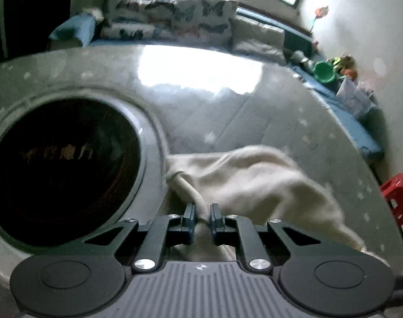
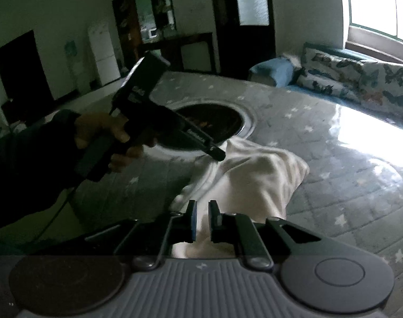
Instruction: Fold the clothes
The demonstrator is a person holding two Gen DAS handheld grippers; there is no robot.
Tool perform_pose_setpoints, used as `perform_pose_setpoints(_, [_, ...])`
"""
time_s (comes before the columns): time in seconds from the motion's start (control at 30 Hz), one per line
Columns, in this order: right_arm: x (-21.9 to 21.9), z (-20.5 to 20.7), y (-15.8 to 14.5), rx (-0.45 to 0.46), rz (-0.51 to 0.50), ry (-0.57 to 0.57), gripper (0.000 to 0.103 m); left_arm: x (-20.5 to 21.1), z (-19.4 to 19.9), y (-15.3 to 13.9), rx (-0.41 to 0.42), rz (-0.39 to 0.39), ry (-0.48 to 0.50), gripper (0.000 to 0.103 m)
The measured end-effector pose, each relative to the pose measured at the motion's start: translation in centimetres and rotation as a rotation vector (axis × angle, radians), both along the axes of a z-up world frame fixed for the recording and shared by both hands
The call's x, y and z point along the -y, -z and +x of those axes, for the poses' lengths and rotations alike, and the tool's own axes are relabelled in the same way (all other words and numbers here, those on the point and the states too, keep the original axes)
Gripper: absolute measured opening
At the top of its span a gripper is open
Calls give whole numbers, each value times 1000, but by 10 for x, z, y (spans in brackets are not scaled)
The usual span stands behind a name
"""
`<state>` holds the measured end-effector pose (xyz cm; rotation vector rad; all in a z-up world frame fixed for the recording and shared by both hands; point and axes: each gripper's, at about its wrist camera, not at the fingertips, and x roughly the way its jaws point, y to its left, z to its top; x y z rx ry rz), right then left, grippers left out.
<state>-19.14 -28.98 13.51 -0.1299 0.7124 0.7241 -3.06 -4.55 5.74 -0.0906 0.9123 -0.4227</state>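
Closest to the lens, your left hand-held gripper (image 1: 202, 213) had its two fingers drawn near together, with a narrow gap, pinching a bunched fold of the cream garment (image 1: 254, 180). From that pinch the cloth spread away to the right over the grey star-patterned counter (image 1: 254, 122), rumpled rather than flat. Just left of the cloth sat a large round dark opening (image 1: 63, 175) set into the counter, its rim touching the fabric's edge.

Your right hand-held gripper (image 2: 202, 212) was likewise nearly closed on another edge of the same garment (image 2: 257, 180) — the cloth ran down between its fingers and out of sight beneath the body. From this side your left hand (image 2: 103, 137), in a dark sleeve, showed gripping the other tool's handle, the tool's tip meeting the far corner of the cloth beside the round opening (image 2: 212, 122).

Beyond the counter stood a blue bench with butterfly-print cushions (image 1: 174, 16) below a bright window; a green bowl (image 1: 324, 72) and a red stool (image 1: 399, 198) sat well apart to the right.
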Motion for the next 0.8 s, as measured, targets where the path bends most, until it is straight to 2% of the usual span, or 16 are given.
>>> perform_pose_setpoints(0.2, [22,17,-11,25,27,106,9,24,-21,-28,108,-103,128,12])
perform_pose_setpoints(0.43, [53,54,-18,-21,99,210,12,77,-77,-34,209,-114,379,12])
perform_pose_setpoints(0.5, [58,65,-15,-60,126,212,25,87,-90,-30,214,-106,423,12])
perform_pose_setpoints(0.57, [58,74,-9,-99,150,193,33,95,-99,-27,214,-98,454,12])
perform_pose_setpoints(0.63, [53,78,-4,-118,144,170,34,100,-105,-24,213,-91,476,12])
perform_pose_setpoints(0.7, [45,79,0,-125,113,157,47,105,-109,-20,217,-72,484,12])
perform_pose_setpoints(0.8, [38,77,5,-125,75,144,49,109,-112,-15,206,-69,494,12])
